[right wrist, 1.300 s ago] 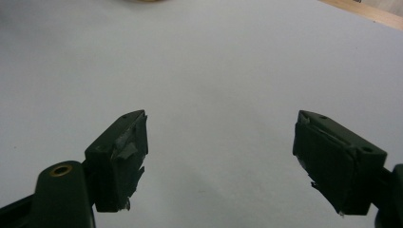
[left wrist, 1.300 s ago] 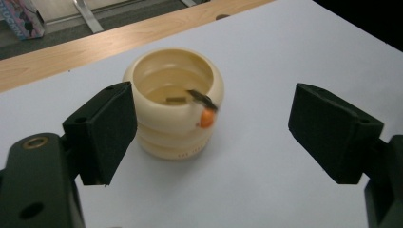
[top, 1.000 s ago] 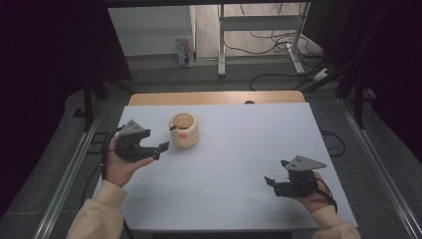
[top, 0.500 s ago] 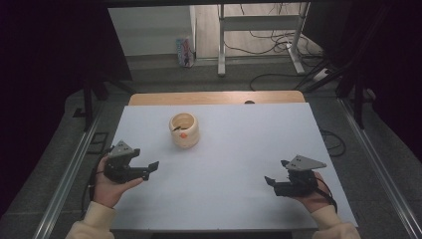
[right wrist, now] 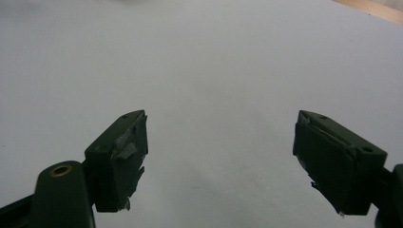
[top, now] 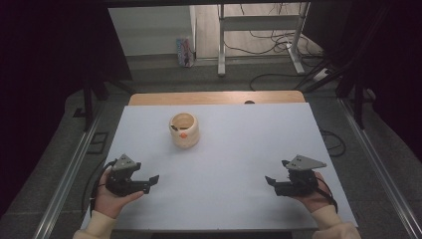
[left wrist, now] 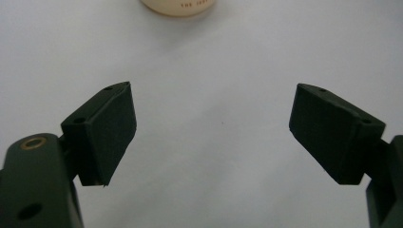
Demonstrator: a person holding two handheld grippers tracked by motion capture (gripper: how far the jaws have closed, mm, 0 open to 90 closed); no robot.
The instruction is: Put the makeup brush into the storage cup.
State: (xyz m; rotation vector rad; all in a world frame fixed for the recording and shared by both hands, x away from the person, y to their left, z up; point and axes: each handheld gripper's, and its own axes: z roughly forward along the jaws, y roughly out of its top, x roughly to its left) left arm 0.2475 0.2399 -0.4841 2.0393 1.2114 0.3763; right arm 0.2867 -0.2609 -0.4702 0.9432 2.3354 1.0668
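You've pulled your left gripper (top: 149, 180) back from the cup (top: 184, 130), jaws spread and empty. The cup stands alone on the bench (top: 239, 149), well ahead of it, probably placed for good. Your right gripper (top: 271, 181) rests wide apart too.

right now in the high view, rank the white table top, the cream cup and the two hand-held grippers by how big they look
1. white table top, by far the largest.
2. left hand-held gripper and right hand-held gripper: they look alike, so no ranking between them.
3. cream cup, slightly smaller, though it sits farther from the camera, so this is unsure.
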